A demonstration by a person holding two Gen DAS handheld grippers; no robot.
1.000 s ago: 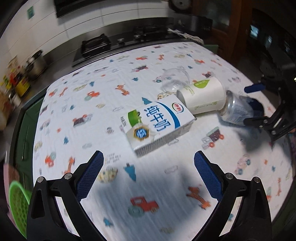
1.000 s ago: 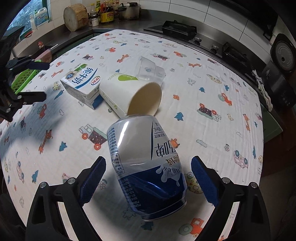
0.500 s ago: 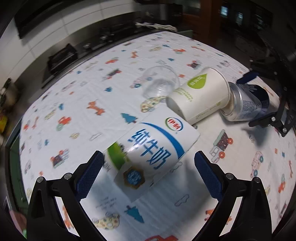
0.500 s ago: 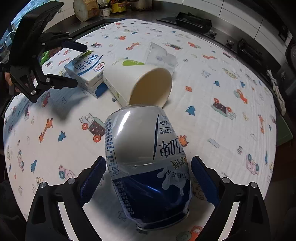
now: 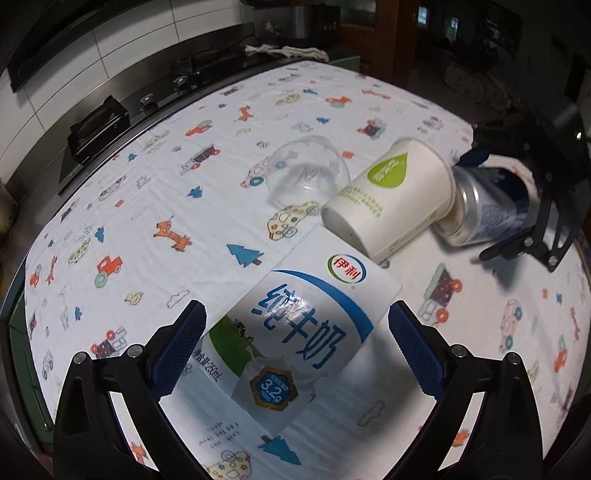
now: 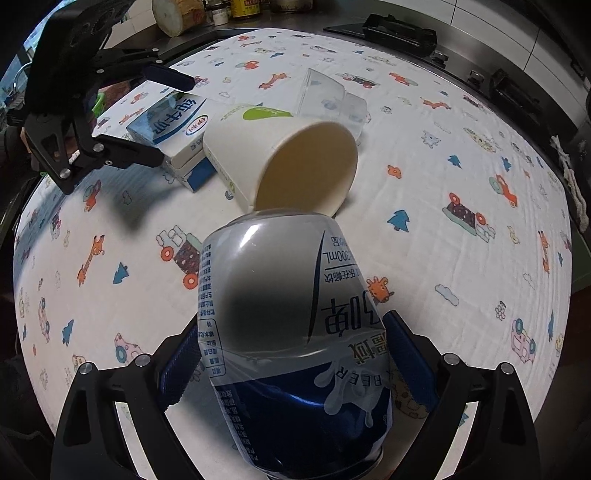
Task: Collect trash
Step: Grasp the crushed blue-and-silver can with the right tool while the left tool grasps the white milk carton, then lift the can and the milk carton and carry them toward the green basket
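A white and blue milk carton [image 5: 295, 332] lies flat on the patterned cloth between the pads of my open left gripper [image 5: 295, 350]; the pads do not touch it. A dented silver and blue can [image 6: 291, 332] lies on its side between the pads of my right gripper [image 6: 291, 365], which stand close to its sides; contact is unclear. A white paper cup [image 5: 391, 199] lies on its side between carton and can [image 5: 484, 210]. A clear plastic cup [image 5: 306, 177] lies behind it. The right wrist view also shows the carton [image 6: 173, 125], paper cup [image 6: 280, 162] and clear cup [image 6: 328, 99].
A stove [image 5: 99, 125] and counter run along the table's far side. A towel [image 5: 288, 50] lies on the counter. Jars and a wooden block [image 6: 177, 13] stand beyond the table in the right wrist view. The table edge drops off at the right.
My left gripper has moved forward until the milk carton lies between its pads. My right gripper has moved forward around the can and its jaws have narrowed on it.
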